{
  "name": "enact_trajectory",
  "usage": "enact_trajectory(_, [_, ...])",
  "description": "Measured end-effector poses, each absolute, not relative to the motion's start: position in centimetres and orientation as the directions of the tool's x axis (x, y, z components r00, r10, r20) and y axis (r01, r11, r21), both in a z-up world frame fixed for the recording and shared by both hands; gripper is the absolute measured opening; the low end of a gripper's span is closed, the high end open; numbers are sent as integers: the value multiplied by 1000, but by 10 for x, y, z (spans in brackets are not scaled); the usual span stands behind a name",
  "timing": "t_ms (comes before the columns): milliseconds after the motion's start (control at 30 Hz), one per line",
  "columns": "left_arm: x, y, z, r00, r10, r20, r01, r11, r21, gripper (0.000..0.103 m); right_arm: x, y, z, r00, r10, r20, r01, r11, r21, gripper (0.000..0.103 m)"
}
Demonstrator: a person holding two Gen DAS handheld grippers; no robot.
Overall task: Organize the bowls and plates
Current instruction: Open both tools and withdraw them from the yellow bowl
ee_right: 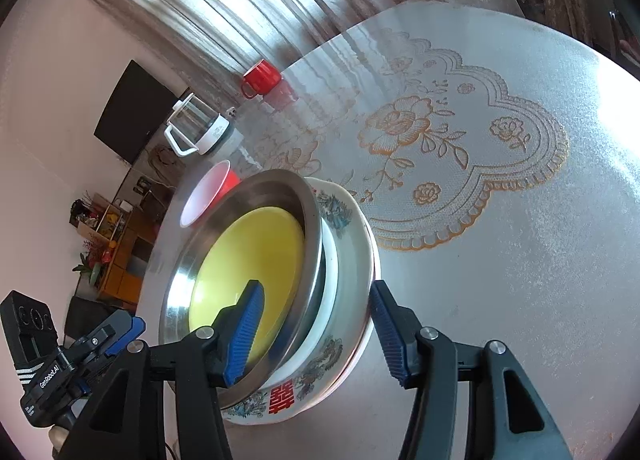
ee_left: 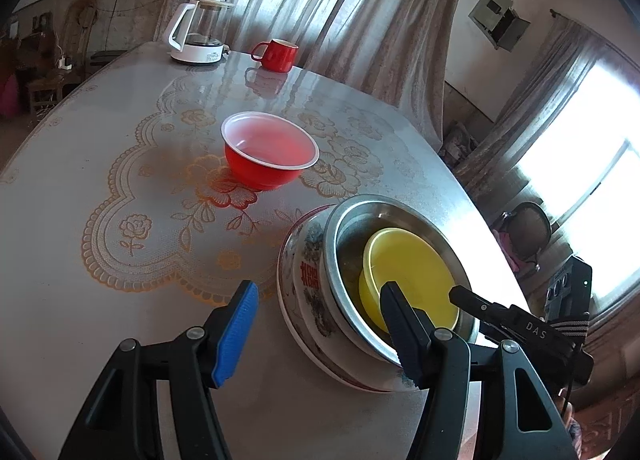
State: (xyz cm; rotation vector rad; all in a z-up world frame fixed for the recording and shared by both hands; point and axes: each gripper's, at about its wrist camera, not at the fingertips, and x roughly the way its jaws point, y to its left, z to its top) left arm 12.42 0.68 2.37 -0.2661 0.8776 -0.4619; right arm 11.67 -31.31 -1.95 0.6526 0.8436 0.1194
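A stack stands near the table's edge: a floral ceramic bowl (ee_left: 310, 280) (ee_right: 348, 216) holds a steel bowl (ee_left: 340, 228) (ee_right: 248, 196), and a yellow plate (ee_left: 416, 272) (ee_right: 256, 252) lies tilted inside that. My left gripper (ee_left: 320, 286) is open, with one finger on the table side and the other over the steel bowl's rim. It touches nothing. My right gripper (ee_right: 316, 286) is open astride the stack's opposite rim, one pad over the yellow plate and one outside the floral bowl. A red bowl (ee_left: 268, 152) (ee_right: 208, 192) sits alone further in.
A glass kettle (ee_left: 200, 30) (ee_right: 198, 128) and a red mug (ee_left: 278, 54) (ee_right: 262, 76) stand at the far edge of the round table (ee_left: 120, 280) (ee_right: 520, 240). Curtains hang behind it. A dark chair (ee_left: 528, 228) stands past the table edge near the stack.
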Motion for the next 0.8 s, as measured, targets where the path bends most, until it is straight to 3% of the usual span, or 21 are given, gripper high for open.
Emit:
enact_trajectory(267, [119, 14, 25, 598, -404, -692, 256, 915, -313, 64, 116, -308, -16, 655, 333, -678, 118, 842, 527, 56])
enact_trajectory(800, [116, 24, 19, 626, -319, -711, 197, 948, -251, 67, 114, -316, 27, 732, 243, -637, 92, 891, 445, 56])
